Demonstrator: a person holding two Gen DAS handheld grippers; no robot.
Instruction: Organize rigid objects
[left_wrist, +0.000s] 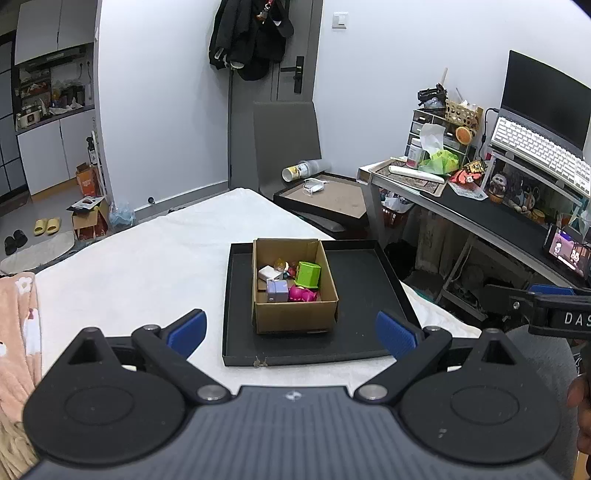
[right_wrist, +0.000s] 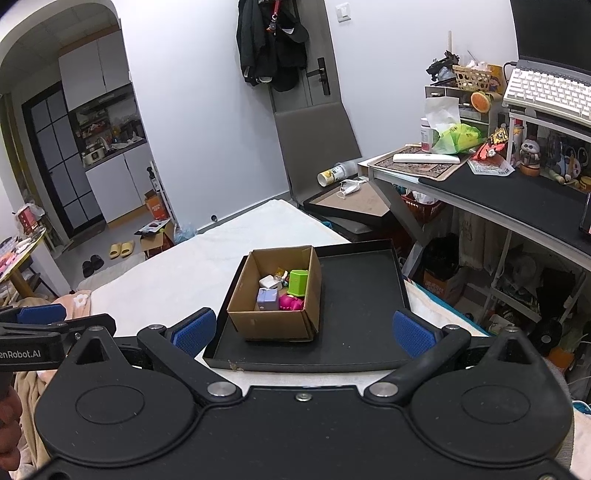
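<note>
With the left gripper (left_wrist: 291, 334) and right gripper (right_wrist: 301, 332) both spread wide and empty, the small toys (left_wrist: 291, 282) in the cardboard box (left_wrist: 295, 314) at twelve o'clock look light, stiff, best pinched across flat sides.

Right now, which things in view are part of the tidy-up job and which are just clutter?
Job:
- cardboard box
- black tray
- green toy
- pink toy
- lavender cube
- white block
- left claw and right claw, both open and empty

Lying about:
- keyboard
- face mask
- tipped bottle
- yellow slippers
</note>
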